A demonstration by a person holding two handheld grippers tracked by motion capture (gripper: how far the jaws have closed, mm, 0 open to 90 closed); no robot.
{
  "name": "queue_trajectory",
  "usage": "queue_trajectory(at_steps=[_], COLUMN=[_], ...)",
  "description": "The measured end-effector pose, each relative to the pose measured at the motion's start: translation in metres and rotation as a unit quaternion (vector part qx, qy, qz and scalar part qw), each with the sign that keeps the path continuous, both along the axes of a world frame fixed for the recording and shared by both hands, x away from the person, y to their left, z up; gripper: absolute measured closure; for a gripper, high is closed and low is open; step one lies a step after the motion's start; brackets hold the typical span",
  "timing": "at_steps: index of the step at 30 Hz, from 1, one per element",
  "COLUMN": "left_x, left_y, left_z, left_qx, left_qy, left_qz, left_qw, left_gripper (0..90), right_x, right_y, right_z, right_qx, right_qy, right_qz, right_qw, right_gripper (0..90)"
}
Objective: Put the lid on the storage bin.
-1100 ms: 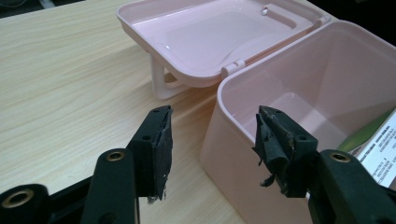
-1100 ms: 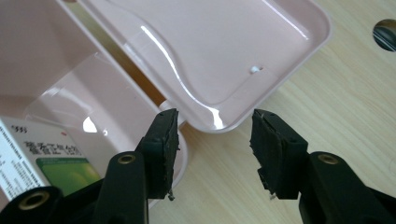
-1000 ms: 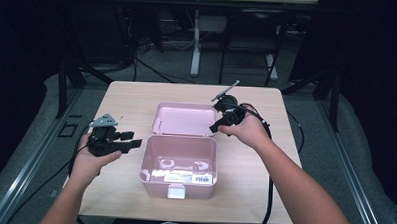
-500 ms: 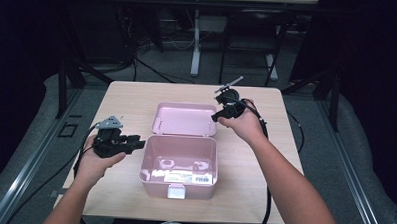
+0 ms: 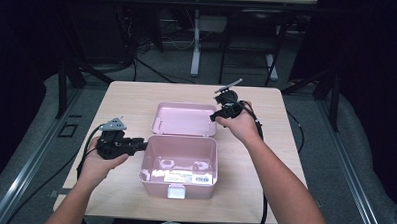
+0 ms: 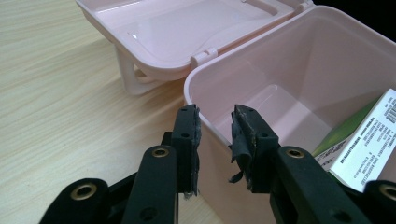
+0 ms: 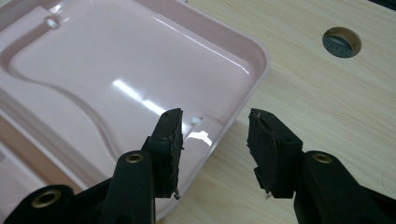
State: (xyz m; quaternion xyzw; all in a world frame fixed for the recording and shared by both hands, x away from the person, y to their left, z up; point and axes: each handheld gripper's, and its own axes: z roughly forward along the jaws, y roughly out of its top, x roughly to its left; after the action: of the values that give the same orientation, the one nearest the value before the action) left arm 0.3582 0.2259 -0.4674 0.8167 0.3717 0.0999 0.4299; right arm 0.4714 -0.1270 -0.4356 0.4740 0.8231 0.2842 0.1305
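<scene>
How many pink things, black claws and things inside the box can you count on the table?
Pink plastic box with its open hinged lid: 1
Black two-jaw claws, left claw and right claw: 2
White and green labelled packet inside the box: 1
Total: 4

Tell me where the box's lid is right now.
In the high view, the lid lies open flat behind the pink box, mid-table, beside the right gripper.

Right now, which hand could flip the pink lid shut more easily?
Probably the right. The right gripper hovers open at the corner of the lid, which lies flat behind the box. The left gripper straddles the box's wall, farther from it.
</scene>
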Motion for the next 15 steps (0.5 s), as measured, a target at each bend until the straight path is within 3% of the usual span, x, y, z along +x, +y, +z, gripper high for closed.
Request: queue_trajectory(at_steps=[7, 9, 10, 15], left_x=[-0.002, -0.002, -0.001, -0.001], left_y=[-0.005, -0.006, -0.005, -0.005], left_z=[-0.001, -0.001, -0.001, -0.002], left_qx=[0.009, 0.013, 0.009, 0.004], left_qy=[0.01, 0.001, 0.008, 0.005], left_qz=[-0.012, -0.003, -0.013, -0.006], left_qw=[0.9998, 0.9999, 0.9998, 1.0], left_gripper=[74.7, 74.8, 74.9, 74.8], right_x=[0.01, 0.012, 0.014, 0.023], right_y=[-0.004, -0.004, -0.005, -0.007], right_z=[-0.006, -0.008, -0.009, -0.016], right_qx=[0.01, 0.012, 0.012, 0.017], right_qy=[0.002, 0.004, -0.001, 0.007], right_qz=[-0.03, -0.038, -0.041, -0.062], right_qw=[0.9995, 0.9992, 0.9991, 0.9979], right_gripper=[52.8, 52.8, 52.7, 53.0])
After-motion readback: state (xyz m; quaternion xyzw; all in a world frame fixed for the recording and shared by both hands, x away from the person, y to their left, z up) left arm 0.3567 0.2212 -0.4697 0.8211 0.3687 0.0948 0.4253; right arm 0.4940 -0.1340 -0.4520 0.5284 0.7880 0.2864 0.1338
